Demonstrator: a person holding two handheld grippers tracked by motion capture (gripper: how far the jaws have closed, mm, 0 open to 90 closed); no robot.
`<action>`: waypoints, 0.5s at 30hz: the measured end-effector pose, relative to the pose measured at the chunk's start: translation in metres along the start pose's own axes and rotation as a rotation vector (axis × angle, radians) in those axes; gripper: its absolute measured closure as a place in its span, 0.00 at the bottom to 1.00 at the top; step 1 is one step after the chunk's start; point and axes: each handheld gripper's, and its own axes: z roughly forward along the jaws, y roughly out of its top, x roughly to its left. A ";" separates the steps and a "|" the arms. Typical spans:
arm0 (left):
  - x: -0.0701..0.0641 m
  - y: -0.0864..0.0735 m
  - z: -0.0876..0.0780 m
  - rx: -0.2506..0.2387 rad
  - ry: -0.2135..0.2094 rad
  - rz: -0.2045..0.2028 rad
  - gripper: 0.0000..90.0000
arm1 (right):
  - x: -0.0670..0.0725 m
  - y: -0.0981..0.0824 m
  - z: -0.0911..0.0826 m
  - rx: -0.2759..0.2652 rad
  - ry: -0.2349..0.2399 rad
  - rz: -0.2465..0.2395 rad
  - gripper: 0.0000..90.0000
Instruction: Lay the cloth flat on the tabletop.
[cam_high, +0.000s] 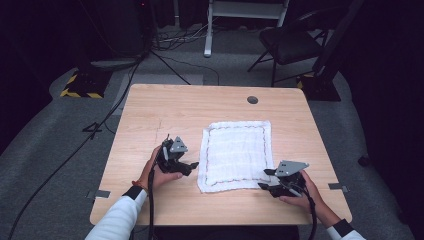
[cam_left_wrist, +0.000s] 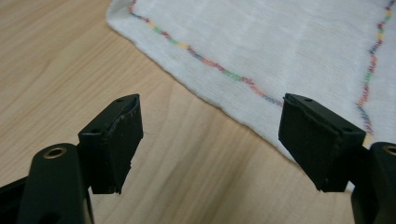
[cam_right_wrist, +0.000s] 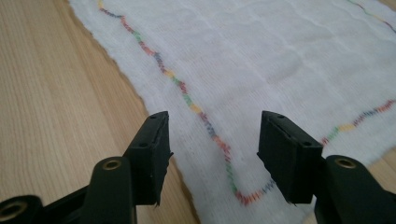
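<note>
Flanking the white cloth (cam_high: 235, 154), both grippers stood wide and empty.
Left gripper (cam_high: 186, 166) mid-frame, right gripper (cam_high: 269, 179) lower right; wooden table (cam_high: 165, 110), grey floor (cam_high: 45, 150).

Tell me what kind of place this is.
Probably a lab or recording studio: a bare wooden table with a white cloth, cables across grey carpet, and a folding chair among dark equipment.
</note>
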 end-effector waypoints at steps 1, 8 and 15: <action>0.001 0.001 0.001 0.003 0.016 0.003 0.25 | 0.002 0.004 0.003 -0.001 0.007 -0.010 0.49; 0.014 0.008 0.007 -0.008 0.061 0.001 0.25 | 0.019 0.031 0.025 -0.012 0.052 -0.076 0.50; 0.027 0.015 0.014 0.002 0.099 -0.005 0.25 | 0.040 0.058 0.052 -0.015 0.096 -0.158 0.51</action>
